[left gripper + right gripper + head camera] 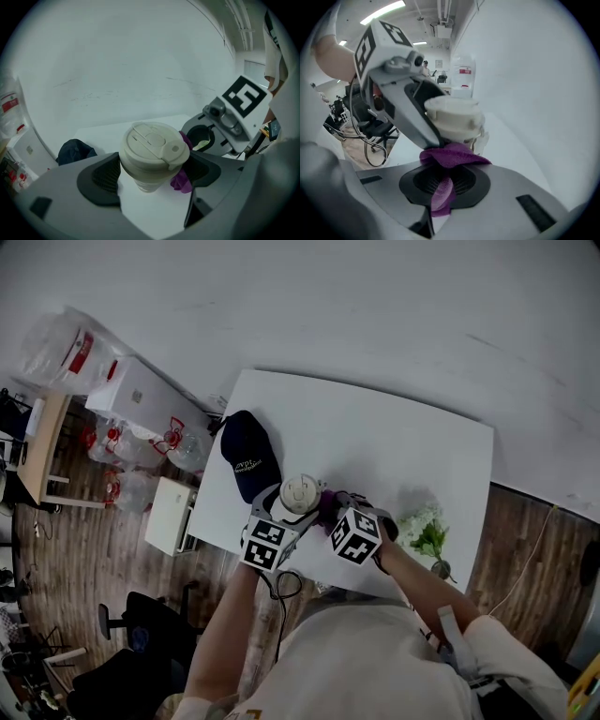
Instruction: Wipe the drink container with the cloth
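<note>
Head view: a white worktop (403, 427) carries a pale lidded cup (299, 491) near its front edge; a dark cap (247, 454) lies just to the left of the cup, and a bunch of white flowers (424, 529) lies at the right front corner; the left hand-held gripper (287, 512) reaches in around the cup, while the right hand-held gripper (330, 510) comes at the cup from the right with a purple cloth (327, 505) at its tip, touching the cup's side.

Left gripper view: the cup (152, 154) stands upright between the two jaws, which are clamped against its sides just below the lid; the cloth (183, 179) is bunched between the cup and the right-hand jaw; the right hand-held gripper (202, 139) sits just behind it; the cap (75, 150) lies behind on the left.

Right gripper view: the jaws are pressed together on the cloth (450, 157), one fold hanging down between the pads and the rest spread over the top; the cloth's far edge meets the cup (454, 117) below the lid; one jaw of the left hand-held gripper (440, 127) lies against the cup's left side; an office chair (377, 129) stands on the floor beyond.
</note>
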{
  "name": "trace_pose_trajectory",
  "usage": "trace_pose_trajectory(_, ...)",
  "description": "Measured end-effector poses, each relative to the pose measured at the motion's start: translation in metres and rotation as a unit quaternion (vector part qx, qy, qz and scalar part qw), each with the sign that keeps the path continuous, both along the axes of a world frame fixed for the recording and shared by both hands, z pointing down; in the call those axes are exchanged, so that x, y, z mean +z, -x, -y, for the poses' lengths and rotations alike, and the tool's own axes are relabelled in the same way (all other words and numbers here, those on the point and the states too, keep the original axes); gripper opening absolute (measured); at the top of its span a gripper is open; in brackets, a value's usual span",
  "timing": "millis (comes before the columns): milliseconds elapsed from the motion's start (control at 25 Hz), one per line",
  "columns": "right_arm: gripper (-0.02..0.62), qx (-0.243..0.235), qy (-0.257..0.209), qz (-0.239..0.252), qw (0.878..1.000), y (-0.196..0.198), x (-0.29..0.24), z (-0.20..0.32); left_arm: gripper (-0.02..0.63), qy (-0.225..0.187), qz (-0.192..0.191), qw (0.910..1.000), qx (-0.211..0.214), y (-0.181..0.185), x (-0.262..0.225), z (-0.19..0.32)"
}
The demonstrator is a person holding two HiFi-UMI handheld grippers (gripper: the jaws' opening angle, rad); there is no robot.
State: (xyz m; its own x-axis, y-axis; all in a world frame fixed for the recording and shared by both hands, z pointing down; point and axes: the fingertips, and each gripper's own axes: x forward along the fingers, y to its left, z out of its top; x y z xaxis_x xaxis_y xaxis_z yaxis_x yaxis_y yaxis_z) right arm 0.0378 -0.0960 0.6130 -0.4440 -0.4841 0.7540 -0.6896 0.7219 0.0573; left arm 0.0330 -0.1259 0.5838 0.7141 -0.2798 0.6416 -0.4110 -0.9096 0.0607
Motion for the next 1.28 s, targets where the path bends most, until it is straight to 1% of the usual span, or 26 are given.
trace_pose_trajectory(40,0.061,-0.007,-0.009,-0.010,1.000,-0.003,-0.009,0.001,0.422,0.002,-0.002,1.0000,0.000,0.000,0.000,0.000)
trace_pose_trajectory(160,0.064,-0.034,-0.036,-0.062,0.997,-0.014,-0.023,0.006,0.422,0.004,-0.006,1.0000,-0.001,0.000,0.001,0.001)
trace_pose_trajectory(200,0.064,-0.035,-0.039,-0.065,0.996,-0.016,-0.024,0.009,0.422,0.004,-0.006,1.0000,-0.001,-0.001,0.000,0.000)
trace_pose_trajectory(320,0.063,-0.019,-0.027,-0.041,0.999,-0.019,-0.021,0.019,0.422,0.006,-0.010,0.9999,-0.001,-0.001,-0.002,-0.001)
trace_pose_trajectory(360,0.063,-0.014,-0.024,-0.039,0.999,-0.020,-0.017,0.023,0.422,0.006,-0.011,0.9999,-0.002,-0.001,-0.002,-0.001)
trace_pose_trajectory(480,0.063,0.002,-0.017,-0.044,0.999,-0.025,0.007,0.034,0.422,0.005,-0.012,0.9999,-0.003,-0.001,-0.002,0.000)
trace_pose_trajectory(600,0.062,0.017,0.018,-0.050,0.998,-0.026,0.044,0.039,0.423,0.006,-0.011,0.9999,-0.005,-0.001,0.000,0.000)
trace_pose_trajectory(680,0.061,0.021,0.037,-0.064,0.997,-0.023,0.064,0.036,0.422,0.006,-0.012,0.9999,-0.009,0.000,0.002,0.001)
trace_pose_trajectory(800,0.061,0.010,0.043,-0.084,0.995,-0.015,0.076,0.029,0.422,0.010,-0.013,0.9998,-0.013,0.000,0.002,0.001)
trace_pose_trajectory(960,0.063,-0.022,0.048,-0.077,0.996,-0.003,0.060,0.012,0.422,0.006,-0.019,0.9994,-0.027,0.001,0.001,-0.001)
trace_pose_trajectory(1120,0.063,-0.021,0.015,-0.073,0.997,-0.002,0.025,0.006,0.423,0.003,-0.021,0.9987,-0.046,0.004,0.004,0.003)
trace_pose_trajectory(1280,0.063,-0.036,-0.050,-0.080,0.995,-0.003,-0.007,0.007,0.422,0.017,-0.009,0.9991,-0.038,0.005,0.003,-0.002)
